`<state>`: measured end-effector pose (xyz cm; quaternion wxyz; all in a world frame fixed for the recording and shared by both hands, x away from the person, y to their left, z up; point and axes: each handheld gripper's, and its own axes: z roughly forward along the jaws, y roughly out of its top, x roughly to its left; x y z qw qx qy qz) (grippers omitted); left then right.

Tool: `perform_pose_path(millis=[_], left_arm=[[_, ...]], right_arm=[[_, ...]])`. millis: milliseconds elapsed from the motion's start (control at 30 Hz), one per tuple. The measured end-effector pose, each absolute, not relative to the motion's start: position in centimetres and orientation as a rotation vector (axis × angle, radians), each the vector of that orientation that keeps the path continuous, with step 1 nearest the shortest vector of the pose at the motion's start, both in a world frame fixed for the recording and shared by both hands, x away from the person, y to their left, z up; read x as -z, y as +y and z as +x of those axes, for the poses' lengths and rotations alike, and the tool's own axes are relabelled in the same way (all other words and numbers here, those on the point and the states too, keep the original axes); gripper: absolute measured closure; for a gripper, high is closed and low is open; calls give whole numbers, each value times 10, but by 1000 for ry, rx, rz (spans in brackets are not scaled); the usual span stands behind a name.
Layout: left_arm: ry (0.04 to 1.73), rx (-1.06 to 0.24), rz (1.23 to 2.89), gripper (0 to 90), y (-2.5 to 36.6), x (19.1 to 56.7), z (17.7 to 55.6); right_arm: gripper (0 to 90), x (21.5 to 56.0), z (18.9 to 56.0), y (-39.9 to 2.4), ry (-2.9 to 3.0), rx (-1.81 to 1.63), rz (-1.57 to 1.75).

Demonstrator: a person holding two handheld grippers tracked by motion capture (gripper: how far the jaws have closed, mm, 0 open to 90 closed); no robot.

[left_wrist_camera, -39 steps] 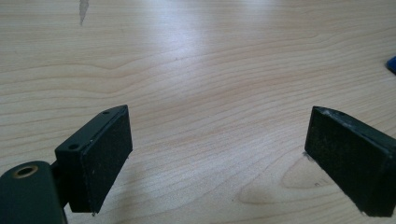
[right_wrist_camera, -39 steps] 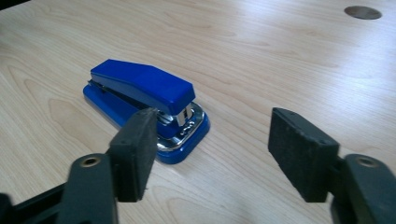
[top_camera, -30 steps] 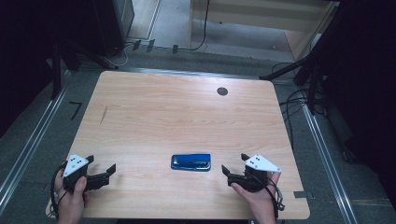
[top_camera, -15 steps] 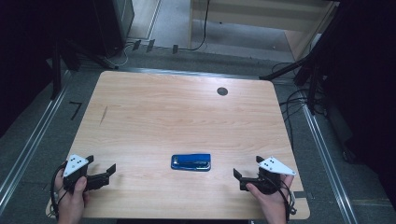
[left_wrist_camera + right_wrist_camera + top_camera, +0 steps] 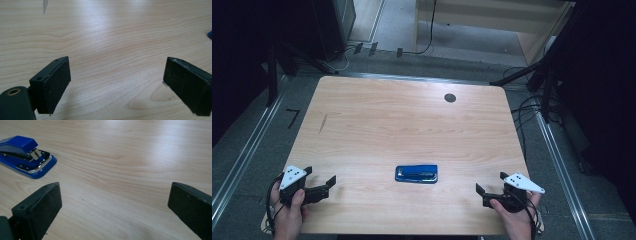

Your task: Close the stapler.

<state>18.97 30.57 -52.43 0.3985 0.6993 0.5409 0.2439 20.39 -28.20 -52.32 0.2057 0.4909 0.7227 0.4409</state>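
Note:
A blue stapler (image 5: 416, 174) with a chrome base lies flat near the front middle of the wooden table (image 5: 412, 120). My left gripper (image 5: 321, 177) rests at the front left corner, open, with bare wood between its pads (image 5: 116, 82); a blue corner of the stapler (image 5: 210, 34) shows at that view's right edge. My right gripper (image 5: 489, 183) sits at the front right, well clear of the stapler. Its jaws have just been opening and now stand open wide with nothing between them (image 5: 115, 205). The stapler (image 5: 25, 156) lies ahead and to the left of them.
A black round grommet (image 5: 450, 97) sits in the tabletop near the far edge. A short dark mark (image 5: 323, 123) is on the wood at left. Cables (image 5: 532, 110) run over the floor to the right, and a wooden cabinet (image 5: 492, 20) stands behind the table.
My right gripper has pulled away from the stapler to the right, toward the table's front right corner. The left gripper and the stapler have stayed put.

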Motion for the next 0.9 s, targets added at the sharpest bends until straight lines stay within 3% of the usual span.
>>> perform_pose_path(millis=[900], left_arm=[[1369,-629,1776,79,305,524,190]], right_arm=[[0,533,181,-360,1900,-1196,1491]])
